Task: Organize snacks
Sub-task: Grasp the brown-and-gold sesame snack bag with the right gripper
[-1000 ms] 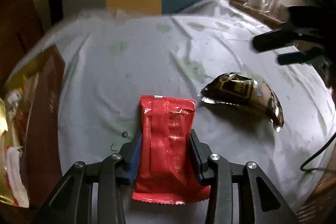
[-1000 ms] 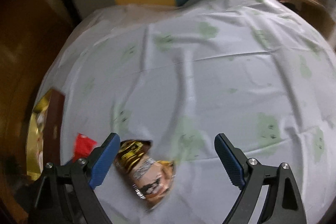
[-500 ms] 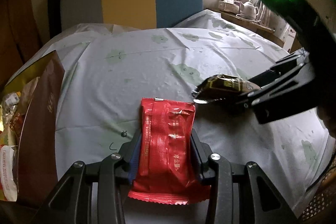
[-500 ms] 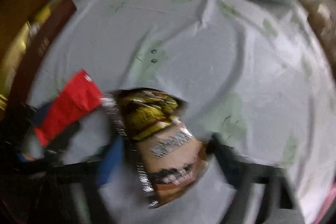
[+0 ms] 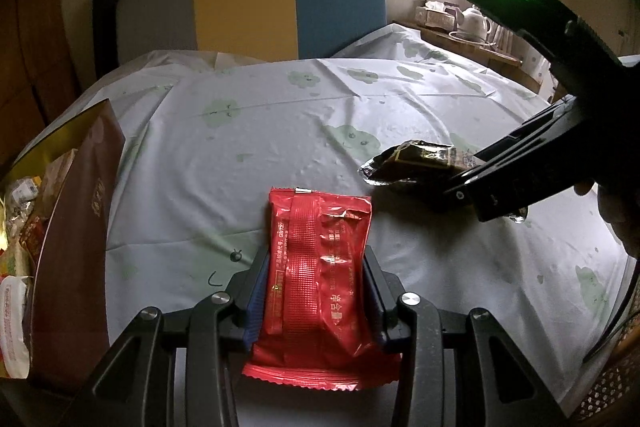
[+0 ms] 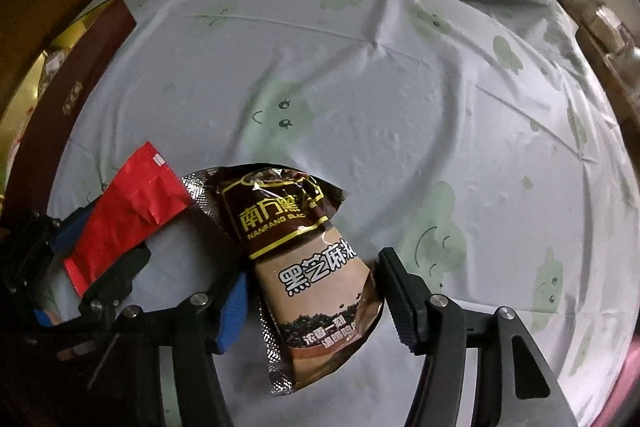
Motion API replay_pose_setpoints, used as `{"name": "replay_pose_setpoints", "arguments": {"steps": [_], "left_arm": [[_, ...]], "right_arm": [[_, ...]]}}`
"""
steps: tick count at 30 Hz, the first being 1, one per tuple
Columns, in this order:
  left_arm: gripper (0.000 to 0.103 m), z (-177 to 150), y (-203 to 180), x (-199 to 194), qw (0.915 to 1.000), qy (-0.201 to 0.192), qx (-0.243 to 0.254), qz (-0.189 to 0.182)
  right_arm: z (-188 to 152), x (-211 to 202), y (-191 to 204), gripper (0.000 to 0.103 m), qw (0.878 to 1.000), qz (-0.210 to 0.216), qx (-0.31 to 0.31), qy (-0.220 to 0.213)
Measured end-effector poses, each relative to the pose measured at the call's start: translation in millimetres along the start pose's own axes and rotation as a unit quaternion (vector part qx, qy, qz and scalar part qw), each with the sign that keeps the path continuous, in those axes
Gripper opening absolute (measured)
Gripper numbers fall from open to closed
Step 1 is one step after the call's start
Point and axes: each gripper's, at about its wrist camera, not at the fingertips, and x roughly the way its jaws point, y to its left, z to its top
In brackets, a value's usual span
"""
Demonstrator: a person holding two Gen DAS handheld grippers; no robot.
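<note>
Red and shiny, the red snack packet (image 5: pixel 318 275) sits squeezed between the two fingers of the left hand-held gripper (image 5: pixel 314 291), with its top end sticking out in front. From the right wrist view this same packet (image 6: pixel 128 215) shows at the left, tilted, in the black and blue fingers.

Next comes the brown sesame snack bag (image 6: pixel 308 267). It lies on the table (image 6: pixel 400 87), which has a pale blue cloth with green bear faces. The right hand-held gripper (image 6: pixel 310 301) has one finger on each side of the bag. The fingers are close to it, but I cannot tell if they are pinching it yet. In the left wrist view the bag (image 5: pixel 416 163) pokes out past the dark right hand-held gripper (image 5: pixel 460 187).

At the left edge stands a brown and gold box (image 5: pixel 76 235) with more snacks inside.

Farther back is a chair (image 5: pixel 248 7) with grey, yellow and blue parts. A white teapot (image 5: pixel 476 21) sits far away by the window.
</note>
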Motion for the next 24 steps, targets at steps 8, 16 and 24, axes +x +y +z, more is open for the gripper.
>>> {"name": "replay_pose_setpoints", "arguments": {"steps": [8,16,24], "left_arm": [[0.043,0,1,0,1.0000,-0.003,-0.003,-0.003],[0.043,1,0,0,1.0000,-0.001,-0.001,0.001],[0.043,9,-6,4,0.9996,0.023,0.009,0.013]], "right_arm": [[7,7,-5,0.067,1.000,0.001,0.004,0.002],[18,13,-19,0.072,1.000,0.003,0.012,0.007],[15,6,-6,0.046,1.000,-0.016,-0.016,-0.020]]}}
